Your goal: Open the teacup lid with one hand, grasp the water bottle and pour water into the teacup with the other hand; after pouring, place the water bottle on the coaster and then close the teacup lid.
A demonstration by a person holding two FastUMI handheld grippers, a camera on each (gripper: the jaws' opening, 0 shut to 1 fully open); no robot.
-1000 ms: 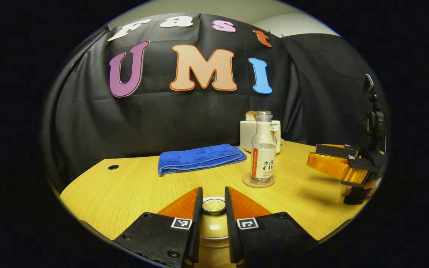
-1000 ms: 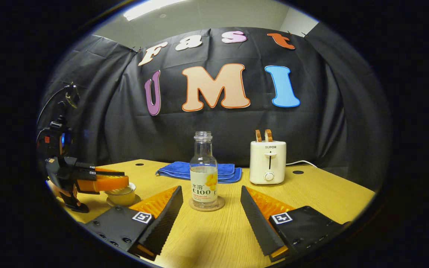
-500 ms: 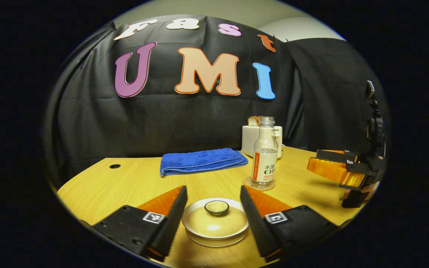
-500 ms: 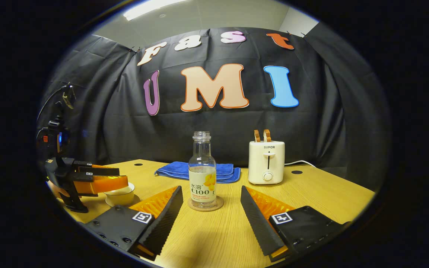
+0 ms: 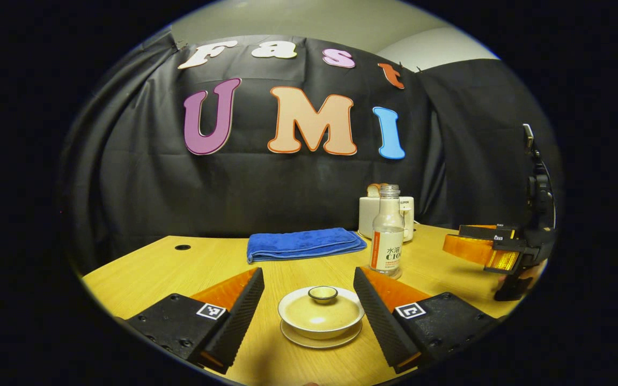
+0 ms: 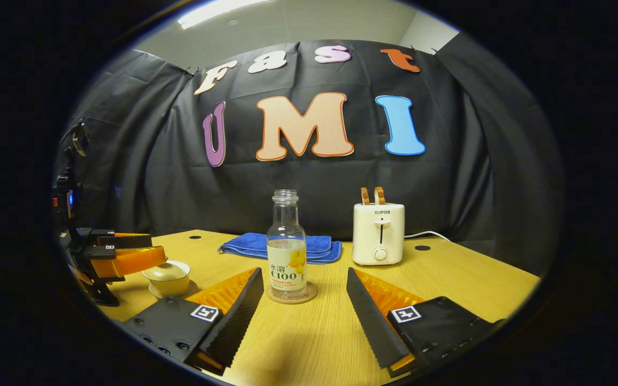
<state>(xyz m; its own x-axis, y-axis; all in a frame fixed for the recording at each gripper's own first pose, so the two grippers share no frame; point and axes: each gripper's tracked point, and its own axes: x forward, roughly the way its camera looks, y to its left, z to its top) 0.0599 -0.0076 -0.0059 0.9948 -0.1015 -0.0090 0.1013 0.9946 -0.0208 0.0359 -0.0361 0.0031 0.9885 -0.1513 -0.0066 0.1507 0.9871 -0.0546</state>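
Observation:
A cream teacup [image 5: 321,315] with its lid on sits on a saucer on the wooden table, just ahead of my left gripper [image 5: 309,287], whose fingers stand open and clear of it. The same teacup [image 6: 169,277] appears at the left in the right gripper view, beside the left gripper [image 6: 121,252]. An uncapped water bottle [image 6: 286,247] stands upright on a round coaster [image 6: 291,295]. My right gripper [image 6: 304,284] is open, a little short of the bottle. The bottle [image 5: 387,240] also shows in the left gripper view, with the right gripper [image 5: 478,247] to its right.
A folded blue cloth [image 6: 277,246] lies at the back of the table. A cream toaster [image 6: 378,233] with bread in its slots stands to the right of the bottle, its cord trailing right. Small round holes [image 6: 422,248] mark the tabletop [image 6: 448,279].
My left gripper let go of the lid knob, opened wide and drew back from the teacup, which now sits covered. The right gripper has barely moved.

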